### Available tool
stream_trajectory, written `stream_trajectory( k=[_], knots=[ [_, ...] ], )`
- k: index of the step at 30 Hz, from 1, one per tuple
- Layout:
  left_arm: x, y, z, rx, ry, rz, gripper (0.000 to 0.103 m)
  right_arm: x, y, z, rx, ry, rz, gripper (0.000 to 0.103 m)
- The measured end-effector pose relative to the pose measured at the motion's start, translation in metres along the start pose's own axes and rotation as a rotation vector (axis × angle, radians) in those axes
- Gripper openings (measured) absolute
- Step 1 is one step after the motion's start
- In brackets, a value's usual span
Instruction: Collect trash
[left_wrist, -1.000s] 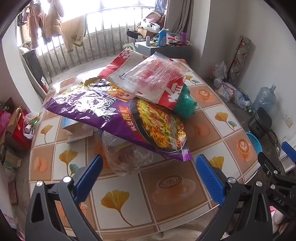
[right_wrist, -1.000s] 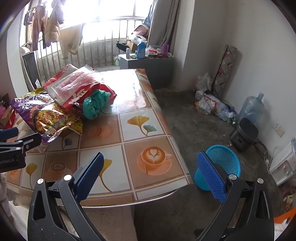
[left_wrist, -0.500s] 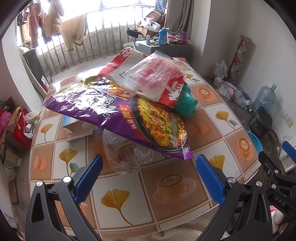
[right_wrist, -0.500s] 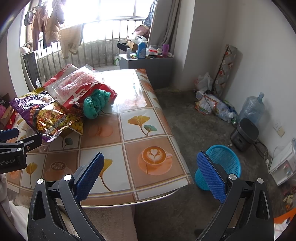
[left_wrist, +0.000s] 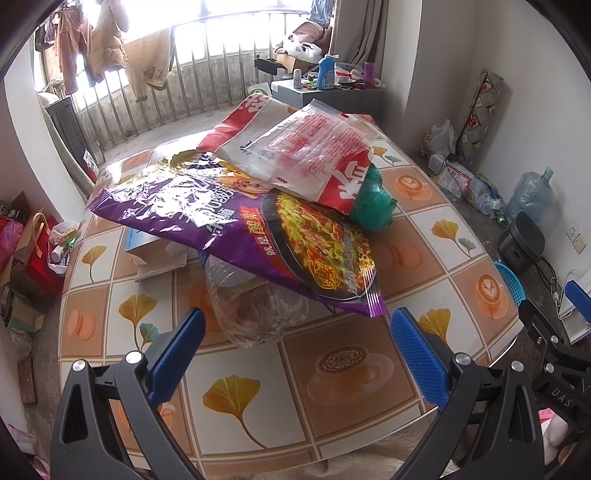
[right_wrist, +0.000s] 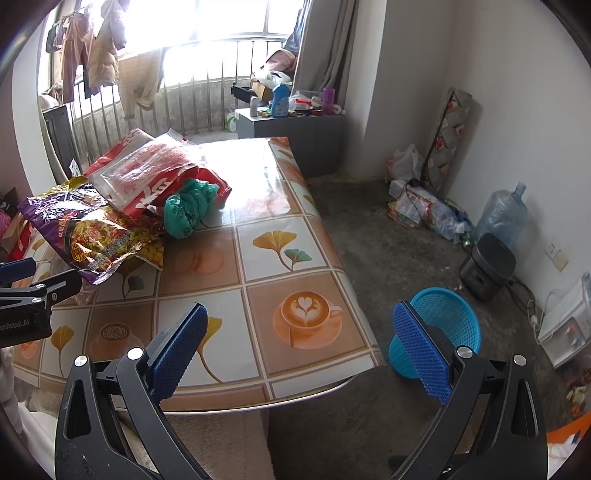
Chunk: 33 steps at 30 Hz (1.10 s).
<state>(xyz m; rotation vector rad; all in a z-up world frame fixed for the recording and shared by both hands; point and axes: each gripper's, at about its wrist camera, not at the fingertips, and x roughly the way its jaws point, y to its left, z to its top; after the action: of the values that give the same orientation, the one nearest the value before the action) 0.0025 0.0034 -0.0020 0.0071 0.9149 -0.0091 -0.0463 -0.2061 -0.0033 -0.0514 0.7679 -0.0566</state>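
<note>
A tiled surface (left_wrist: 332, 413) with leaf and coffee-cup patterns fills most of both views, and the trash lies piled toward its far left part. The largest piece is a purple noodle bag (left_wrist: 236, 225), which slopes down toward the middle of the surface. A red and white bag (left_wrist: 295, 155) overlaps its far end, with a clear printed wrapper (left_wrist: 314, 147) lying on top. Under the purple bag's near edge sits a crumpled clear plastic bag (left_wrist: 255, 310), touching the surface. A cardboard box (left_wrist: 155, 247) rests near the left edge, partly under the purple bag. A green plastic bundle (right_wrist: 188, 206) sits just beside the red bag, toward the right. On the floor past the right edge stands a blue basket (right_wrist: 443, 325). My left gripper (left_wrist: 295, 350) hovers over the near edge with its jaws wide, holding nothing, just short of the clear bag. My right gripper (right_wrist: 299, 347) hangs over the near right corner, jaws equally wide and empty.
</note>
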Motion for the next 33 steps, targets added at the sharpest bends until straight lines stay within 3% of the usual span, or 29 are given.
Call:
stream_trajectory(
  k=[33],
  knots=[
    [0.0023, 0.0019, -0.0033, -0.001, 0.003, 0.002, 0.098, 0.0046, -0.0026, -0.0018, 0.003, -0.001, 0.002, 0.096]
  ],
)
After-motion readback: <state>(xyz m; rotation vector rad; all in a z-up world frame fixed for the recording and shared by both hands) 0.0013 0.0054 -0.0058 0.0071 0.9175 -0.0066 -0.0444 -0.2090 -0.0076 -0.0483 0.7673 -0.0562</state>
